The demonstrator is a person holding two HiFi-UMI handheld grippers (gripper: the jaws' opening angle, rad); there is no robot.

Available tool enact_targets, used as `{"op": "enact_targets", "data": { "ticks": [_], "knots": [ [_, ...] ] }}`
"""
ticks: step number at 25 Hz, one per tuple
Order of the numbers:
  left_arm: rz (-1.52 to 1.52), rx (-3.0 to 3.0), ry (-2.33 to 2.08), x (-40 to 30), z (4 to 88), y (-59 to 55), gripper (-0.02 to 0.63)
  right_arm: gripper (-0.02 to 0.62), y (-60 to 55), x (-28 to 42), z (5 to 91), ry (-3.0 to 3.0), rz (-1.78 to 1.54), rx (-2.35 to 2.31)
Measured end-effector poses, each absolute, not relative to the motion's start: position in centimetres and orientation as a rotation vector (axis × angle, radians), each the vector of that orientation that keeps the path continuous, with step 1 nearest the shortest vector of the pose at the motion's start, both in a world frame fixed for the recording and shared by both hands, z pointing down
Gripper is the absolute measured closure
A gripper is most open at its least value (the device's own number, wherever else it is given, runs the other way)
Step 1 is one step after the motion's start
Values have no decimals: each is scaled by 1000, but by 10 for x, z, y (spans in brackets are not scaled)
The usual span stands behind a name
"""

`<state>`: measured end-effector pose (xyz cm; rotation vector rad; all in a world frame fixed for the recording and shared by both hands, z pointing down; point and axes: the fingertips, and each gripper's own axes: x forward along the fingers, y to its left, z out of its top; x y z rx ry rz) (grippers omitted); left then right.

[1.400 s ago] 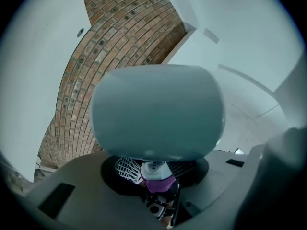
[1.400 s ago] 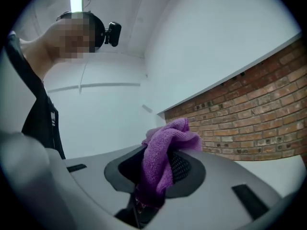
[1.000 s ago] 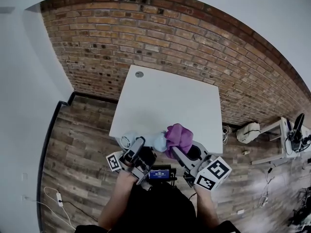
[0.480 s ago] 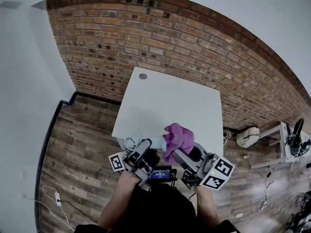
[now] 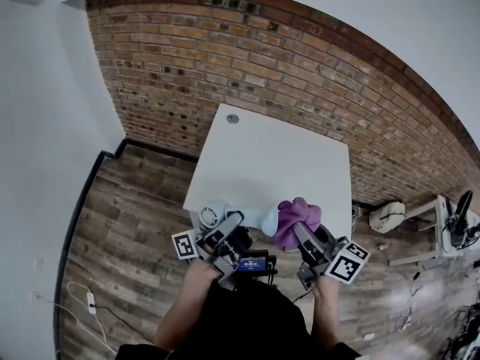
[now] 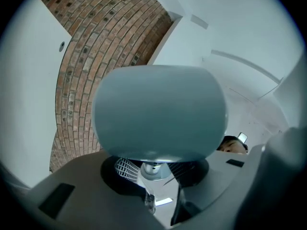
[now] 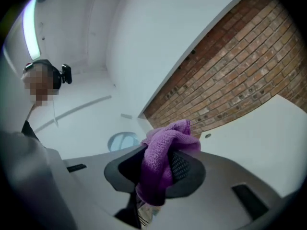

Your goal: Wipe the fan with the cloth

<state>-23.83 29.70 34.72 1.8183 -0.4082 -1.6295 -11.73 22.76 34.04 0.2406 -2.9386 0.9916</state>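
Note:
In the head view my left gripper [image 5: 237, 227] holds a small fan [image 5: 259, 217] over the near edge of the white table [image 5: 277, 156]. The fan has a pale blue rounded body and a white round grille [image 5: 212, 215]. In the left gripper view the fan's blue dome [image 6: 159, 119] fills the middle, and the left gripper [image 6: 153, 174] is shut on the thin stem under it. A purple cloth [image 5: 296, 217] is bunched against the fan's right side. The right gripper [image 5: 300, 232] is shut on this cloth [image 7: 165, 157], and its jaws [image 7: 156, 169] point level.
A brick wall [image 5: 300, 58] runs behind the table, which has a small round hole [image 5: 232, 118] near its far edge. Wooden floor [image 5: 127, 223] lies to the left. On the right, a pale bag [image 5: 388, 214] lies on the floor beside a white stand [image 5: 442, 223].
The right gripper has rolled and shifted a little to the right with the cloth. The left gripper and the fan have barely moved. My view has swung slightly.

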Motion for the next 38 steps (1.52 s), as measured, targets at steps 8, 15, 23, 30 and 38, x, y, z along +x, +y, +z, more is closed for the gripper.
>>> {"op": "enact_targets", "data": {
  "ticks": [8, 15, 23, 30, 38],
  "knots": [
    [-1606, 1811, -432, -236, 352, 294, 453, 502, 278, -150, 260, -3156, 597, -83],
    [-1593, 1829, -436, -234, 349, 304, 453, 502, 278, -154, 297, -3068, 627, -27],
    [-1543, 1819, -459, -217, 364, 292, 453, 502, 227, -111, 357, -2902, 770, 286],
    [-1437, 1844, -570, -205, 372, 252, 453, 502, 167, -81, 373, -2916, 943, 364],
    [-926, 2023, -1050, -203, 386, 173, 453, 502, 82, -53, 404, -2914, 1185, 396]
  ]
}}
